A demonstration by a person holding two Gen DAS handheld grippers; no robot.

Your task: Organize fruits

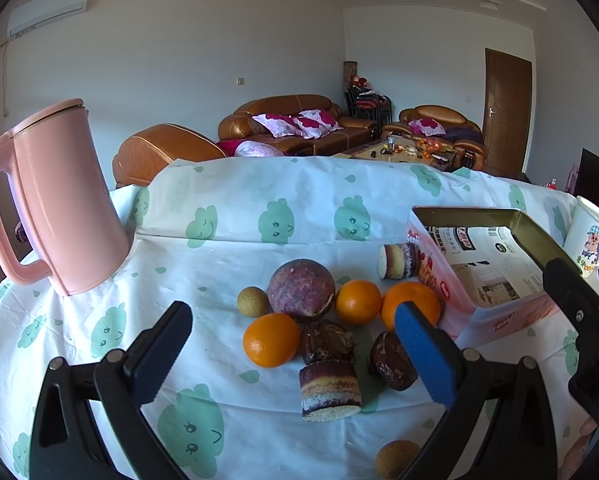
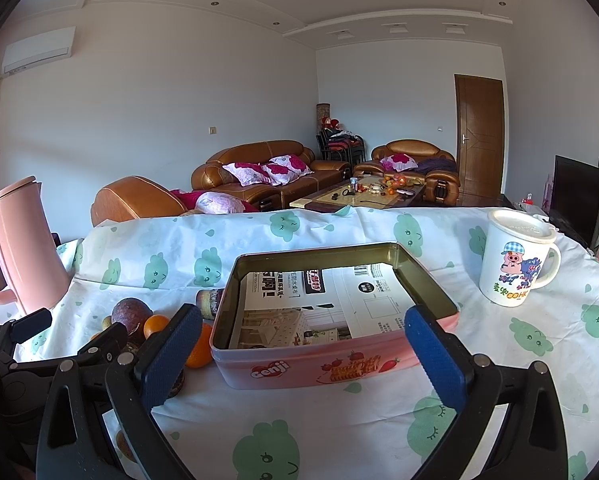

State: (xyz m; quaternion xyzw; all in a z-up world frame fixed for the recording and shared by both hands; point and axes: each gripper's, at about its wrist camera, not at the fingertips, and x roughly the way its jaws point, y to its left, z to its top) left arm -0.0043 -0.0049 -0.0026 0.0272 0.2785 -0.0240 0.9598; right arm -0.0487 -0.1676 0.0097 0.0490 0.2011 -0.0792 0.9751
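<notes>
Fruits between left gripper's spread fingers

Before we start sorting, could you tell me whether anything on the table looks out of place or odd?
Nothing is spilled or broken. The fruit lies loose on the tablecloth beside the pink tin, which holds only a printed sheet.

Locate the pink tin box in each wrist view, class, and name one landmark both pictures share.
Left wrist: pink tin box at right, beside the oranges.
Right wrist: pink tin box centre, ahead of the open right gripper.
Shared landmark: white cartoon mug, right of the box.
</notes>
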